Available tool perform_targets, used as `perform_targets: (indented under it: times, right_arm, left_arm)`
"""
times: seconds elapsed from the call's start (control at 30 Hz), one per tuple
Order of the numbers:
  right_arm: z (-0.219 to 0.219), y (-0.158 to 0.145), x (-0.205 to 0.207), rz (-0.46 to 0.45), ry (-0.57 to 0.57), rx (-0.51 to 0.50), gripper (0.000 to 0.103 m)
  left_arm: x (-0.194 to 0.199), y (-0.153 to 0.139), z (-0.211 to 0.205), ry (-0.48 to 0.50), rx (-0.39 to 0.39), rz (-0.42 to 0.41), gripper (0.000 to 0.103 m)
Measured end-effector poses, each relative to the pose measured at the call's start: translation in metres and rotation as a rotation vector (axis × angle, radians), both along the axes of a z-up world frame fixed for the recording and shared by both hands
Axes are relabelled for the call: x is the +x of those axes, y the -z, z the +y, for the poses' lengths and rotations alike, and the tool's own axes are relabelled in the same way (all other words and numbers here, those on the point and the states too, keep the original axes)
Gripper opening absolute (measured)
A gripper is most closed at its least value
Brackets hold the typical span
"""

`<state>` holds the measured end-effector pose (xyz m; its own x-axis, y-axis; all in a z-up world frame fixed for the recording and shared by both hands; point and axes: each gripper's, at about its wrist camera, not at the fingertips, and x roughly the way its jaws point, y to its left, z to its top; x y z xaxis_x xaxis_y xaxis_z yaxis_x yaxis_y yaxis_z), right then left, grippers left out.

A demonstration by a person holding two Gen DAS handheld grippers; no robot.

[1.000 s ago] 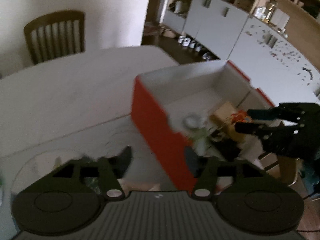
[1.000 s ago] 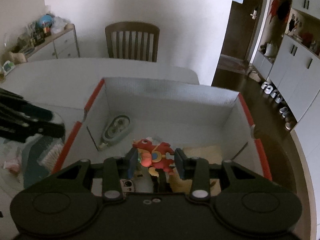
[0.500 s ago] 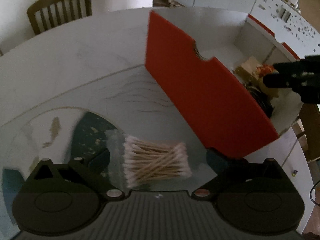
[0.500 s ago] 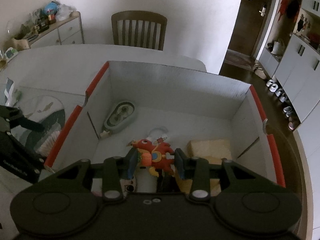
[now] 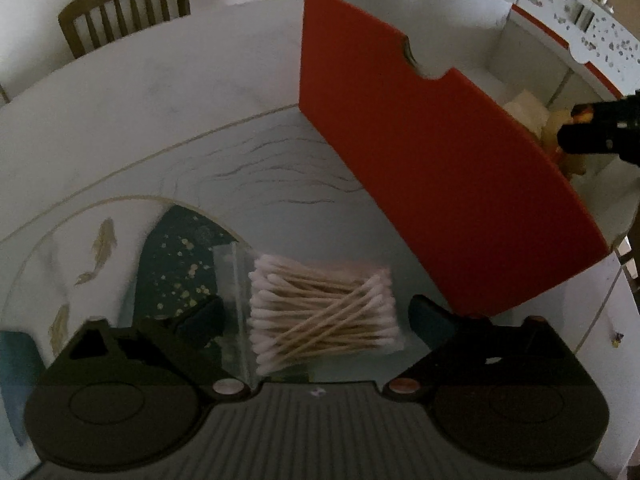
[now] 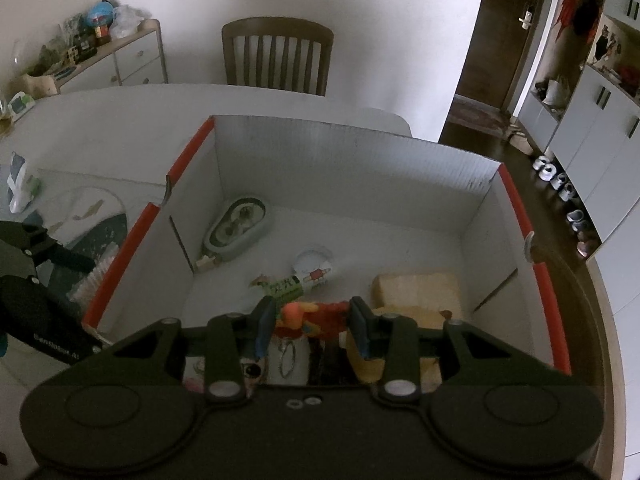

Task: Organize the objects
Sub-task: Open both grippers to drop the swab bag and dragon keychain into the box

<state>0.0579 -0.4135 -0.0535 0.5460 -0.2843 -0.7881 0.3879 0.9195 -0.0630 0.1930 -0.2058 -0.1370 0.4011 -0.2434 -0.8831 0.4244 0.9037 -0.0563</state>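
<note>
A second ago my left tool (image 5: 316,316) hung above the box (image 5: 420,184); now it straddles the cotton swab bag (image 5: 324,316) on the bench, jaws closing, untouched. Box at two o'clock. My right tool (image 6: 312,320) grips the red toy (image 6: 316,318).

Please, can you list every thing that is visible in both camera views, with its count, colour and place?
box: 1, red outside, white inside, on the table
bag of cotton swabs: 1, clear bag, white tips, on the mat left of the box
mat: 1, pale with dark teal patch, on the table
table: 1, white
correction tape: 1, grey-green, box's far left corner
yellow sponge: 1, box's right side
chair: 1, brown, behind the table
red toy: 1, red-orange, in the right gripper
left gripper: black, closing around the swabs, not yet pressing
right gripper: black, shut on the toy
</note>
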Motion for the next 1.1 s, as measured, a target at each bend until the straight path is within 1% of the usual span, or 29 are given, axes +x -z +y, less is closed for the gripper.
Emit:
perform_targets:
  times: [0.03, 0.07, 0.1, 0.27, 0.33, 0.47, 0.6, 0.67, 0.8, 0.87, 0.97, 1.1]
  right_arm:
    - [0.000, 0.000, 0.000, 0.003, -0.002, 0.002, 0.039]
    - [0.000, 0.000, 0.000, 0.006, -0.005, 0.004, 0.039]
    - [0.000, 0.001, 0.000, 0.009, -0.008, 0.006, 0.039]
    - [0.001, 0.000, -0.002, 0.015, -0.014, -0.002, 0.041]
    - [0.001, -0.002, -0.004, 0.010, -0.014, -0.002, 0.041]
    - [-0.001, -0.003, -0.006, 0.002, -0.010, -0.001, 0.043]
    - [-0.005, -0.003, -0.008, -0.003, 0.006, 0.004, 0.044]
    - [-0.006, -0.002, -0.009, -0.003, 0.009, 0.006, 0.044]
    - [-0.007, -0.002, -0.010, -0.001, 0.013, 0.006, 0.044]
    - [-0.007, -0.002, -0.010, 0.000, 0.014, 0.007, 0.044]
    - [-0.008, -0.001, -0.012, 0.002, 0.018, 0.006, 0.044]
    - [-0.009, -0.001, -0.014, 0.005, 0.023, 0.007, 0.044]
  left_arm:
    - [-0.001, -0.001, 0.000, 0.001, 0.005, -0.013, 0.082]
    - [0.000, -0.002, 0.000, 0.004, 0.002, -0.018, 0.078]
    - [-0.001, -0.004, 0.000, 0.005, 0.000, -0.023, 0.072]
    - [-0.004, -0.007, 0.005, -0.005, 0.000, -0.027, 0.072]
    - [-0.006, -0.014, 0.008, -0.019, -0.026, -0.028, 0.072]
    - [-0.010, -0.044, 0.013, -0.023, -0.079, -0.049, 0.072]
    - [-0.007, -0.085, 0.011, -0.015, -0.147, -0.093, 0.072]
    - [-0.003, -0.103, 0.005, -0.004, -0.180, -0.114, 0.072]
    - [0.011, -0.123, -0.019, 0.032, -0.219, -0.131, 0.072]
    - [0.018, -0.127, -0.037, 0.055, -0.221, -0.139, 0.072]
    - [0.026, -0.127, -0.067, 0.112, -0.203, -0.144, 0.072]
    - [0.042, -0.112, -0.102, 0.152, -0.142, -0.115, 0.072]
